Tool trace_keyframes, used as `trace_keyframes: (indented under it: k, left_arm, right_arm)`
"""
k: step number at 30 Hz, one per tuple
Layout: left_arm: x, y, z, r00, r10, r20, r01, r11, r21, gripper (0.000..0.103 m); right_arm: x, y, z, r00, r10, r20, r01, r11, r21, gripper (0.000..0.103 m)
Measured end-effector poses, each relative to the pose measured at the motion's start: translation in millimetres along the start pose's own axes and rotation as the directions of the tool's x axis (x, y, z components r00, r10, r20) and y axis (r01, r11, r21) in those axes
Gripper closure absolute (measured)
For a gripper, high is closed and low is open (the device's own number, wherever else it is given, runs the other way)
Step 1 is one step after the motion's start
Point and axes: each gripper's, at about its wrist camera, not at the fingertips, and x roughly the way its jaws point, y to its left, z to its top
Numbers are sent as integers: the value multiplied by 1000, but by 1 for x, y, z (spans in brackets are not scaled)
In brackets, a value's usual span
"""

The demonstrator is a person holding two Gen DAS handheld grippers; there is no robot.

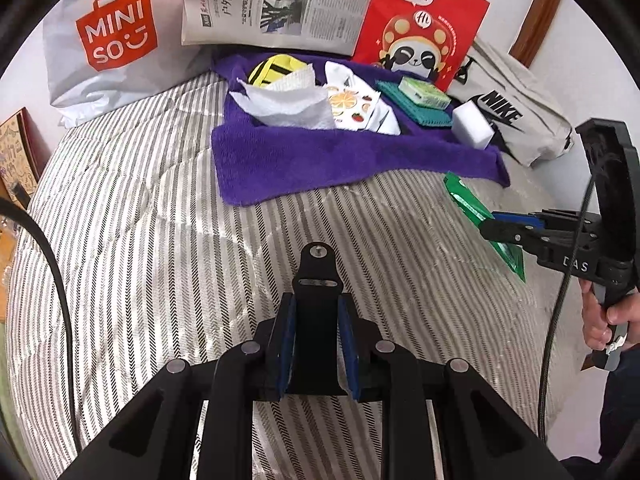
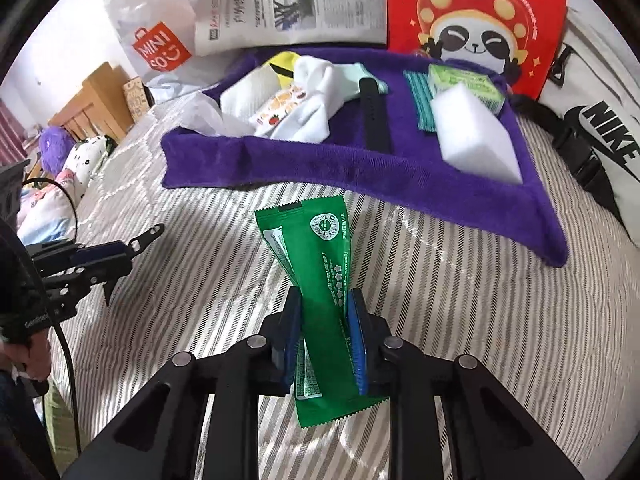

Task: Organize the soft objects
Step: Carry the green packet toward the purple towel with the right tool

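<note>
A bed covered in a grey-and-white striped quilt [image 2: 460, 280] carries everything. Ahead of both grippers, a fuzzy purple towel [image 2: 360, 176] lies spread flat on the quilt. Beyond the towel, at the far edge, stand a white plastic Miniso bag [image 1: 104, 52], an open newspaper [image 1: 280, 0] and a red paper panda bag [image 2: 476, 20]. A pale canvas Nike bag [image 2: 600, 140] lies to the towel's right.

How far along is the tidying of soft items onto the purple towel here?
Done: tissue, sock and white sponge lie on the purple towel. In hand: right gripper clamps a green packet; left gripper holds a black strap piece. Left: placing both.
</note>
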Motion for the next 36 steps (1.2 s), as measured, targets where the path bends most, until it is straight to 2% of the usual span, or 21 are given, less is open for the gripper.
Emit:
trace_keyframes:
  k: [9,17,25,28,36]
  left_arm:
    - [-9,-7,6,1000,12,7,-12,1000,15,82]
    - [-17,-24,29,999,0,38,-2,999,49,82]
    - [-16,-36,65,998,-22,66,16,997,76,82]
    - [-11,-39,80,997,-28,73,22,996,85,82]
    - [6,-42,120,996,-45,74,37,994,101,82]
  right_arm:
    - [-18,-18,-4,1000,-15,16,14,999,31,81]
    - [-39,-36,7,999,-14,52,12,999,51,81]
    - [-55,-64,40,992,-46,117,36,996,81,81]
    - [-49,-78,57,990,-70,121,58,993,100,80]
    - [-20,-94,95,992,-63,112,52,994,100,80]
